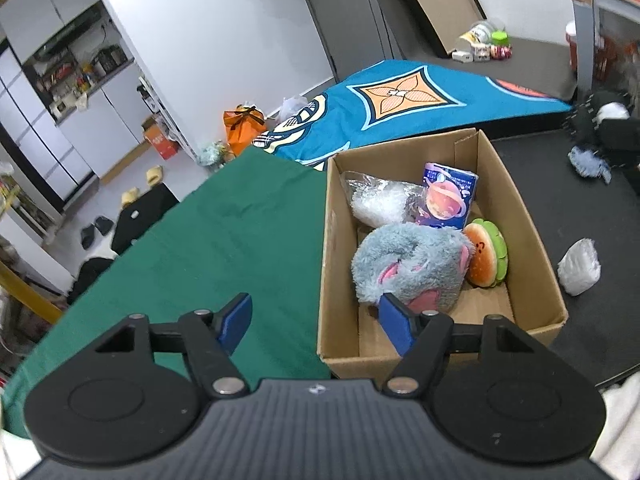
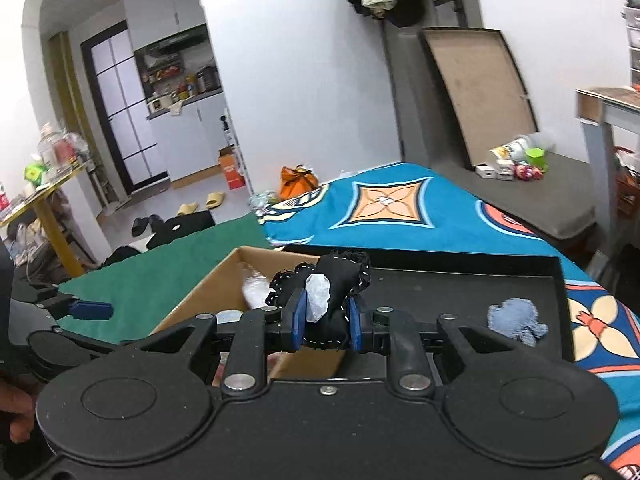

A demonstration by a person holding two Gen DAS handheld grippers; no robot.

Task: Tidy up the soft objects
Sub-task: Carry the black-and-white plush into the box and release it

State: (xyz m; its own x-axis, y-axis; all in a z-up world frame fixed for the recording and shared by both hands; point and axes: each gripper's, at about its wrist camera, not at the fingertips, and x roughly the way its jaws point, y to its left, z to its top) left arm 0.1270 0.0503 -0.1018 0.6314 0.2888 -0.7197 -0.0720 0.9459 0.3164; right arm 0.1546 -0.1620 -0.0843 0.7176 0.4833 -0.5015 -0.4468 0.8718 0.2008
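Now the right gripper (image 2: 325, 318) pinches a black white-patched plush (image 2: 340, 280) (stitched edges); left gripper (image 1: 316, 324) gapes empty.

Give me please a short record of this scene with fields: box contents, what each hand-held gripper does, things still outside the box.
box contents: grey plush toy, burger toy, purple pack, clear plastic bag
left hand-held gripper: open, empty, at the box's near edge
right hand-held gripper: shut on black soft toy
outside the box: blue cloth piece on black tray; white bundle
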